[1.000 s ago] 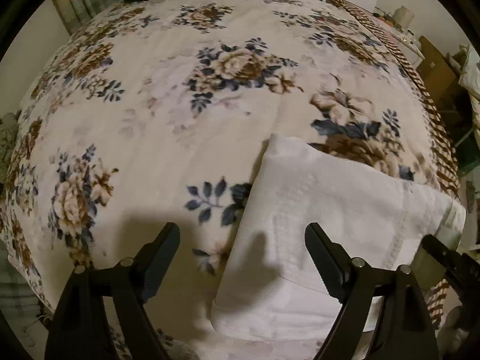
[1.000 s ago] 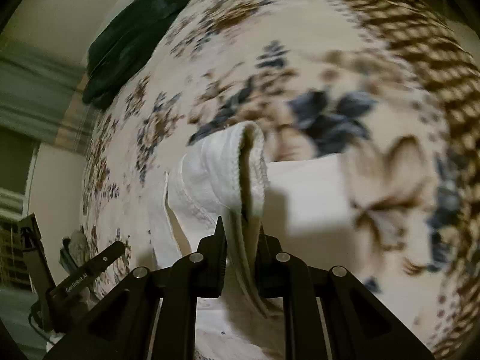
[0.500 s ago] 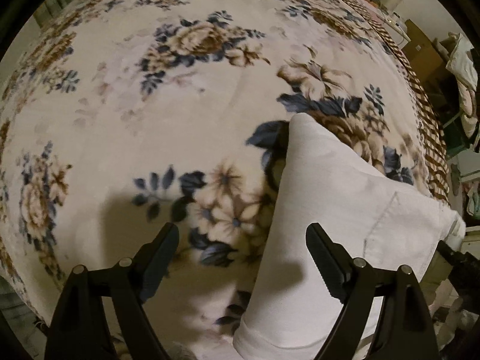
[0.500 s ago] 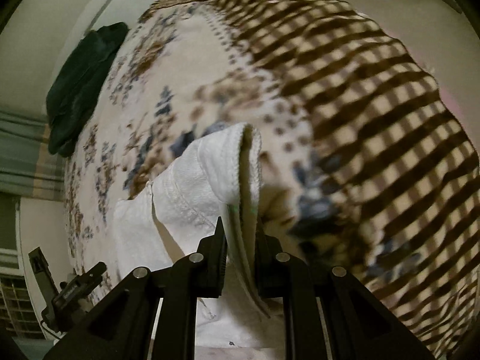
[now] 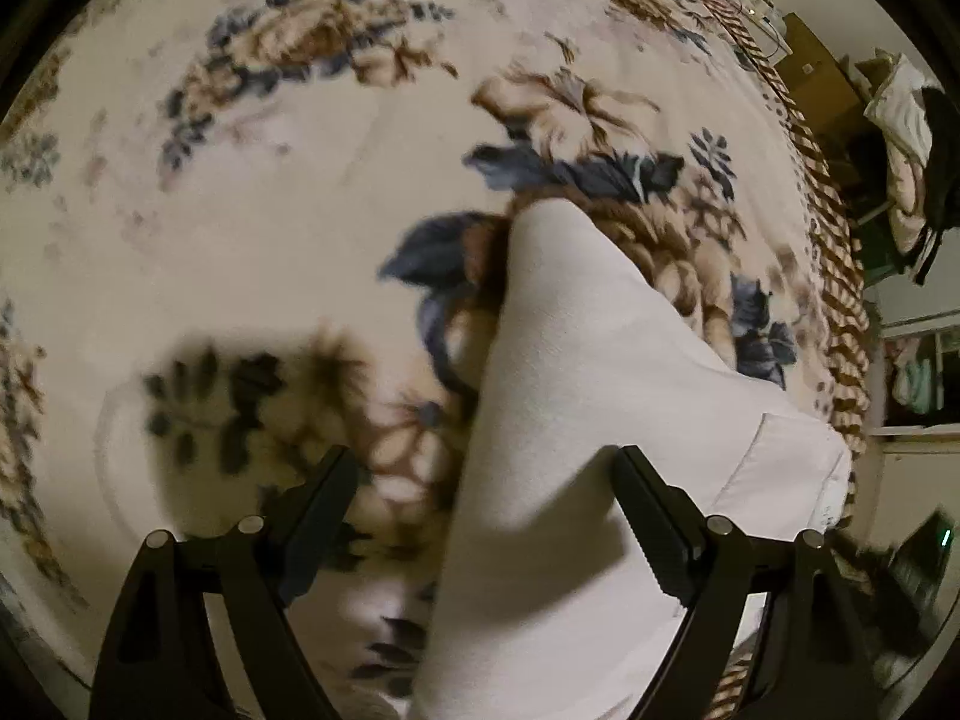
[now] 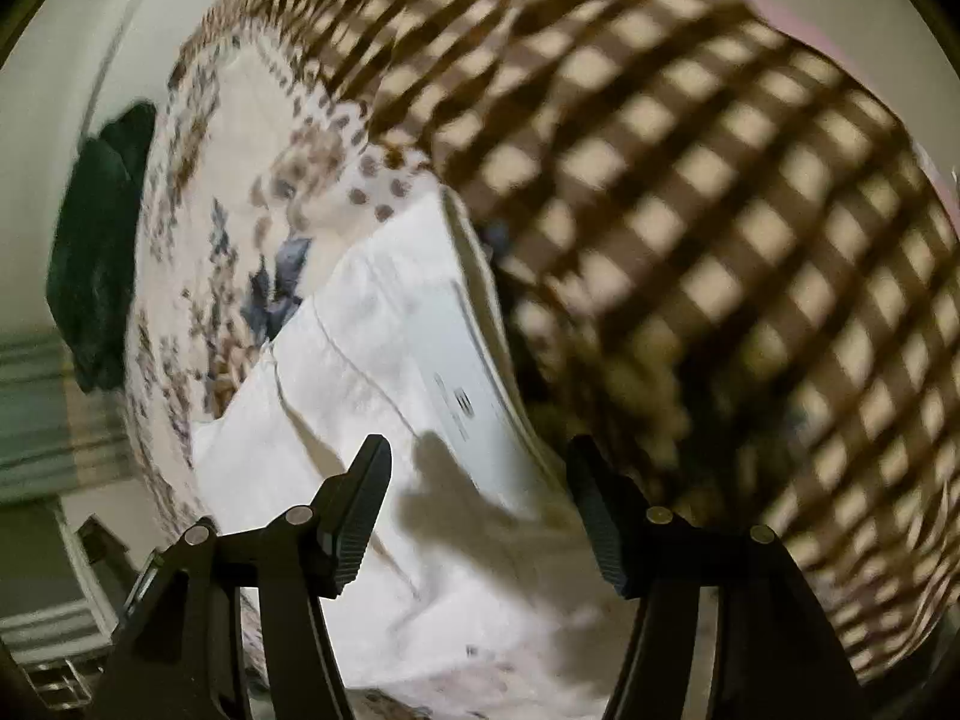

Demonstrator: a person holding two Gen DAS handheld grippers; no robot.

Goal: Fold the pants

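The white pants point(image 5: 600, 408) lie folded into a thick pad on the floral blanket point(image 5: 270, 228). My left gripper point(image 5: 486, 516) hangs open above the pad's left edge, its right finger over the cloth and its left finger over the blanket. In the right wrist view the pants point(image 6: 390, 372) lie flat with the waistband and a printed label facing up. My right gripper point(image 6: 480, 510) is above them with its jaws opening. The cloth lies below the fingers and no pad presses on it.
A dark green garment point(image 6: 102, 240) lies at the blanket's far end. The brown checked border point(image 6: 690, 210) of the blanket falls away on the right. Cardboard boxes point(image 5: 810, 66) and hung clothes point(image 5: 906, 138) stand beside the bed.
My right gripper has let go of the raised waistband, and the pants now lie flat. Both grippers have moved sideways and lower over the bed. The left gripper stays open.
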